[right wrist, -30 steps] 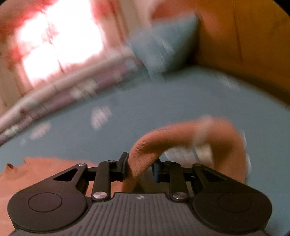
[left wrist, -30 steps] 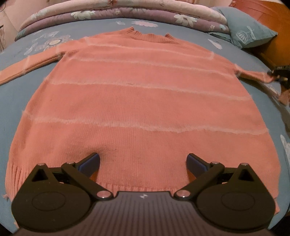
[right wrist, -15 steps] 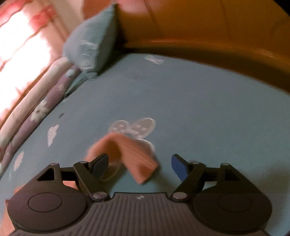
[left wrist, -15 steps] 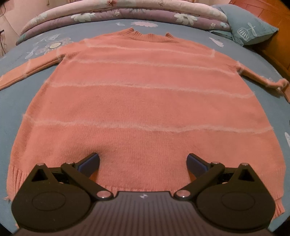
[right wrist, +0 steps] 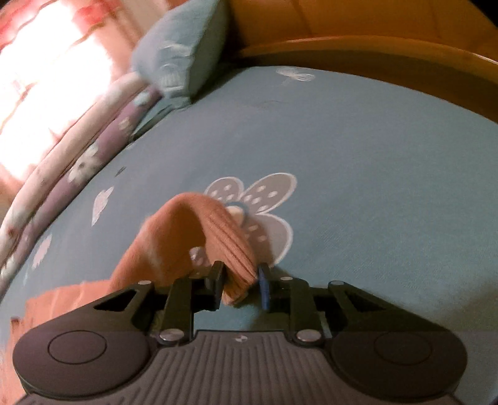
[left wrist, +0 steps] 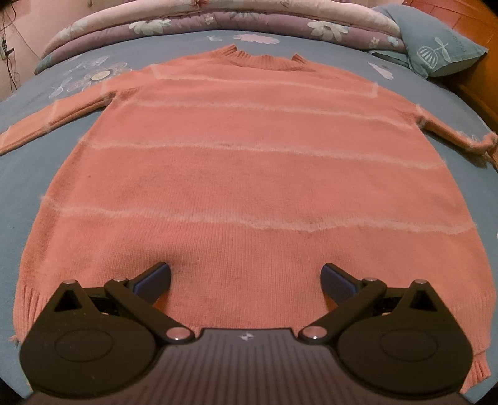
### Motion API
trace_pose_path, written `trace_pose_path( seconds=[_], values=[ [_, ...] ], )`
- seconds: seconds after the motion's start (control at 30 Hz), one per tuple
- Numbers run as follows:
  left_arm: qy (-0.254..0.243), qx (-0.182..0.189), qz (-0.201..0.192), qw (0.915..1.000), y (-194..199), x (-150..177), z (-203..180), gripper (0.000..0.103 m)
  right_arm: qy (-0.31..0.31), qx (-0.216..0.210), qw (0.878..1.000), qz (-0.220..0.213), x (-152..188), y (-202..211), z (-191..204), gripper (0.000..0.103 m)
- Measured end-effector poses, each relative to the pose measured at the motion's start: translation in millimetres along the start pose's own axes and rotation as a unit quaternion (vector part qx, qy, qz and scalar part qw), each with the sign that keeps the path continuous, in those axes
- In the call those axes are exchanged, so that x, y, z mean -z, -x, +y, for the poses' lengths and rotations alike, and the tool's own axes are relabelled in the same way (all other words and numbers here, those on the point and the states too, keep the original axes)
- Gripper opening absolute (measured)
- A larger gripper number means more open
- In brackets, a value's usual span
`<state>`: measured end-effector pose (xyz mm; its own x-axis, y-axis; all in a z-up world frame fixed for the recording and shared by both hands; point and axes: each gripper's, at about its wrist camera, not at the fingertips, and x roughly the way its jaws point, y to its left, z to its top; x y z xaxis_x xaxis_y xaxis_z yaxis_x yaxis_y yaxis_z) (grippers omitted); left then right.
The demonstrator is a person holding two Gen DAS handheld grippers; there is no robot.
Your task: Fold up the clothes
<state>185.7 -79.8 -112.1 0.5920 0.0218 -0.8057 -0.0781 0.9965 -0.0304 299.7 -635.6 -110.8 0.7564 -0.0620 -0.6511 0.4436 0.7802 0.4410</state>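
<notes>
An orange-pink knit sweater (left wrist: 242, 174) with pale stripes lies flat on the blue bedsheet (left wrist: 28, 187), collar at the far end and both sleeves spread out. My left gripper (left wrist: 246, 277) hovers open over the hem, nothing between its fingers. In the right wrist view, the ribbed cuff (right wrist: 230, 249) of the right sleeve arches up from the sheet. My right gripper (right wrist: 240, 285) has its jaws closing on the cuff's end, pads pressing the fabric. In the left wrist view that sleeve (left wrist: 451, 134) reaches to the right edge, where the right gripper is out of frame.
A folded floral quilt (left wrist: 218, 21) runs along the far side of the bed. A blue pillow (left wrist: 435, 46) sits at the far right corner. A wooden bed frame (right wrist: 373, 46) borders the mattress behind the sleeve. Bright window light glares at the left of the right wrist view.
The right gripper carried the sleeve outward, opened and let it drop, then closed again on the cuff's end. The left gripper has stayed open over the hem.
</notes>
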Motion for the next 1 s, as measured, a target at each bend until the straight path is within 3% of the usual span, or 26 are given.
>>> trace_pose_path(
  seconds=[0.17, 0.27, 0.43, 0.47, 0.5, 0.63, 0.77, 0.87, 1.0],
  values=[
    [0.0, 0.004, 0.001, 1.0, 0, -1, 3, 0.102, 0.017, 0.034, 0.998, -0.04, -2, 1, 9, 0.018],
    [-0.001, 0.004, -0.001, 1.0, 0, 0, 2, 0.102, 0.03, 0.086, 0.992, -0.086, -13, 13, 11, 0.018],
    [-0.002, 0.003, -0.003, 1.0, 0, 0, 2, 0.102, -0.026, 0.158, 0.976, -0.146, -21, 36, -5, 0.02],
    [-0.002, 0.003, -0.004, 1.0, 0, 1, 2, 0.102, -0.041, 0.179, 0.97, -0.157, -21, 39, -9, 0.026],
    [-0.002, 0.003, -0.004, 1.0, 0, 1, 2, 0.102, -0.051, 0.184, 0.969, -0.156, -21, 41, -14, 0.028],
    [-0.003, 0.002, -0.006, 1.0, 0, 1, 2, 0.102, -0.077, 0.12, 0.983, -0.118, -21, 38, -26, 0.04],
    [-0.004, 0.002, -0.008, 1.0, 0, 2, 2, 0.102, -0.078, 0.068, 0.991, -0.081, -17, 21, -22, 0.072],
    [-0.006, 0.003, -0.008, 1.0, 0, 1, 3, 0.102, -0.038, 0.11, 0.991, -0.061, -9, 5, -10, 0.075],
    [-0.008, 0.003, -0.011, 0.9999, -1, 2, 3, 0.102, 0.065, 0.172, 0.981, -0.059, 3, -11, 14, 0.074]
  ],
)
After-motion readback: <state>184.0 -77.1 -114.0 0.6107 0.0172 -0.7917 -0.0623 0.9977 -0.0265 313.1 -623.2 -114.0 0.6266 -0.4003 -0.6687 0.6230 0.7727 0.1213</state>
